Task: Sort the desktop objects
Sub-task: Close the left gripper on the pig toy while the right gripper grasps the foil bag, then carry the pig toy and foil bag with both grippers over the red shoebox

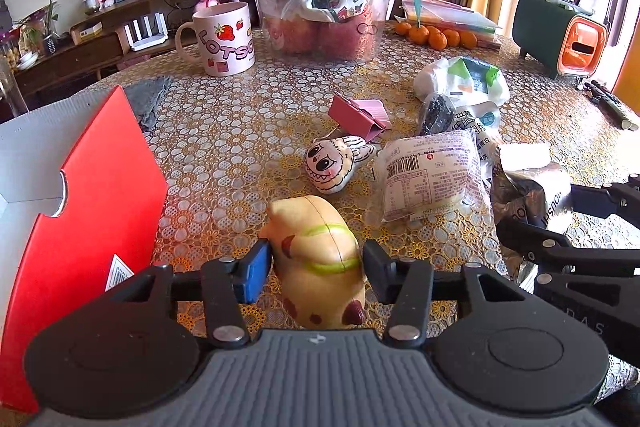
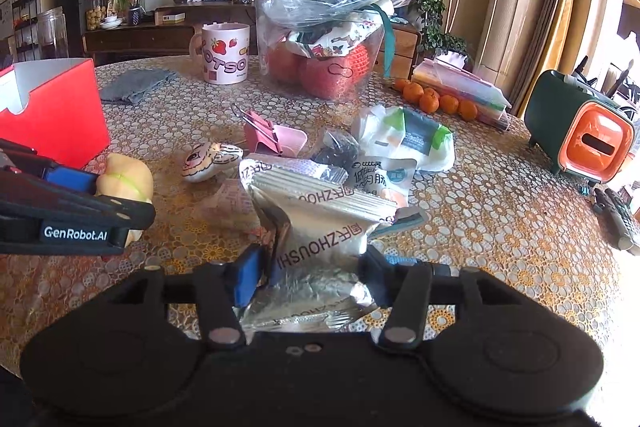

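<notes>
A: Where's the squishy toy?

B: The cream squishy toy (image 1: 320, 259) sits low in the centre of the left wrist view, on the lace-patterned tablecloth (image 1: 224, 147), with the left gripper (image 1: 318, 267) clamped on its sides — blue pad on one flank, black pad on the other. I'd say it's pinched at the middle so it lifts without tipping.

A: And the other hand?

B: The right gripper (image 2: 316, 273) has its pads pressed into a silver foil snack packet (image 2: 320, 227), lower centre of its own view. The foil crumples where it's pinched, so that reads as a grip too. Both look taken low for sorting, probably toward the red box (image 1: 96, 195) at the left edge — my guess only.

A: What lies around them?

B: Just above the toy in the frame, a small white plush face (image 1: 332, 165); right of it a clear-wrapped packet with a barcode (image 1: 432, 179). Higher up, a pink binder clip (image 1: 360, 115) and a white-and-green pouch (image 1: 464, 79). Further up the frame, a strawberry mug (image 1: 224, 39), a clear tub (image 1: 324, 23) stuffed with bags, and tangerines (image 1: 436, 35).

A: Anything in the way?

B: The two grippers are near each other, and other packets touch the foil one — lifting could drag them.
</notes>
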Action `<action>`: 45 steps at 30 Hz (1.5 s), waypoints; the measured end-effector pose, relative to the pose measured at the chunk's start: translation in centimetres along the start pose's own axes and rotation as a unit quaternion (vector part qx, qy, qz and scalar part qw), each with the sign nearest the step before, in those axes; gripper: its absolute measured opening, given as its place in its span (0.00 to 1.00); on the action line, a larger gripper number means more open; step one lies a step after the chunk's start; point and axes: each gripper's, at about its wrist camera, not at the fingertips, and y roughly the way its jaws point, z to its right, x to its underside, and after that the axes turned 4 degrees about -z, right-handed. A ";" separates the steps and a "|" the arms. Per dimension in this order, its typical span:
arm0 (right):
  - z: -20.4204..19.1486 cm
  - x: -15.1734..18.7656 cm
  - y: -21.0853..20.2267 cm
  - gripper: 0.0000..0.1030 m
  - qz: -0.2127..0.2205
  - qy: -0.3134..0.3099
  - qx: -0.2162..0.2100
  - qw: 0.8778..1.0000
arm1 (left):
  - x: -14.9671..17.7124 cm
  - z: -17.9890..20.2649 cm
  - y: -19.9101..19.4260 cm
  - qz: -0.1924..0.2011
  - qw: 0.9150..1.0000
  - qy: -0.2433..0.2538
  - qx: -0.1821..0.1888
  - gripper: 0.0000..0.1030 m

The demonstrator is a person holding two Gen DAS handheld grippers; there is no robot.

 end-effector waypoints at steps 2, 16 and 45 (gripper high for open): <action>-0.2 -0.2 -0.6 0.51 0.002 -0.003 -0.002 1.000 | 0.1 -0.3 -0.7 0.001 1.000 -0.004 0.002 0.48; -3.0 -3.1 -5.8 0.51 0.020 -0.033 -0.048 0.998 | -0.3 -3.1 -6.7 0.019 1.000 -0.018 0.006 0.48; -15.9 -12.8 -7.8 0.51 0.042 -0.091 -0.161 0.982 | -2.0 -18.2 -14.4 0.034 0.997 -0.053 -0.053 0.48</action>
